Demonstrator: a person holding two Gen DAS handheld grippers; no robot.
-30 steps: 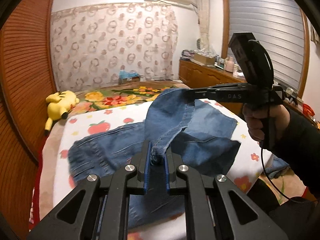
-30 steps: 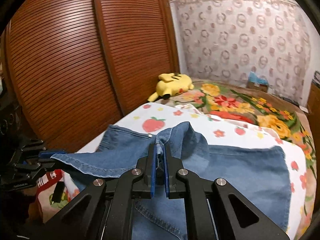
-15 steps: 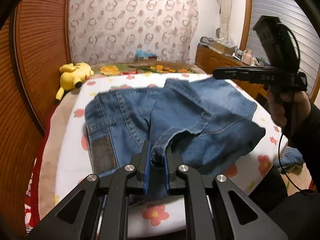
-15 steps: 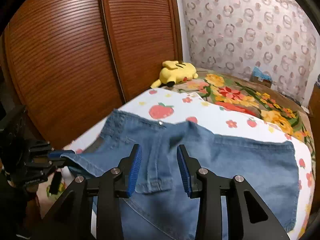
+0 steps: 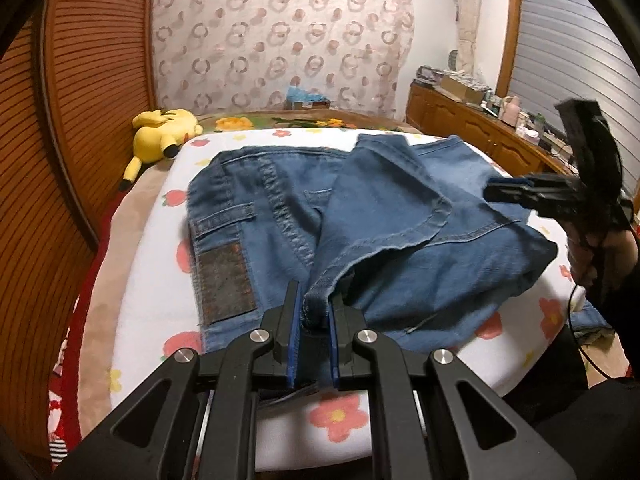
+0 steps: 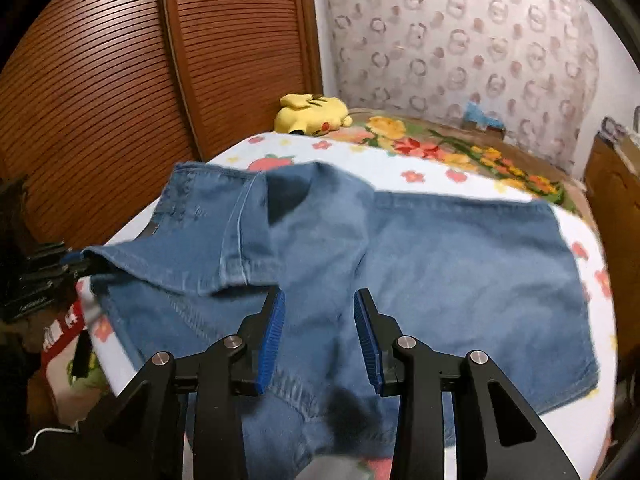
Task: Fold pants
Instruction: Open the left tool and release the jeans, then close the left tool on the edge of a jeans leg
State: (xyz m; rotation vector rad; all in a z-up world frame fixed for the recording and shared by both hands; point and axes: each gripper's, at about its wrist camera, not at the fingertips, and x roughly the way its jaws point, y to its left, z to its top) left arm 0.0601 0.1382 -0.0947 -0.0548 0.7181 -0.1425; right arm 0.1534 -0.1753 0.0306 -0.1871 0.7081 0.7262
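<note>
- Left gripper, bottom centre of the left wrist view: blue pads clamped on a folded hem of the jeans. Fabric bunched between the pads.
- Right gripper, bottom centre of the right wrist view: pads spread apart, nothing between them; denim lies below the gap. Whether the tips touch the cloth cannot be told.
- Jeans lie across the middle of the bed, on a white cover with strawberry and flower print. Dark patch on the denim, left of centre in the left view.
- Raised flap runs from the left gripper up toward frame centre, its stitched edge curving right; a shadowed pocket under it.
- In the right view the denim's right edge stops short of the bed's right side; a strip of white cover shows beyond it.
- Near edge of the jeans reaches almost to the bed's front rim, lower centre of the left view.
- White cover shows left of the jeans in the left view.
- Yellow plush toy upper left, at the far corner, well apart from the denim.
- Slatted wooden doors fill the left side, close along the bed.
- Low wooden cabinet at right.
</note>
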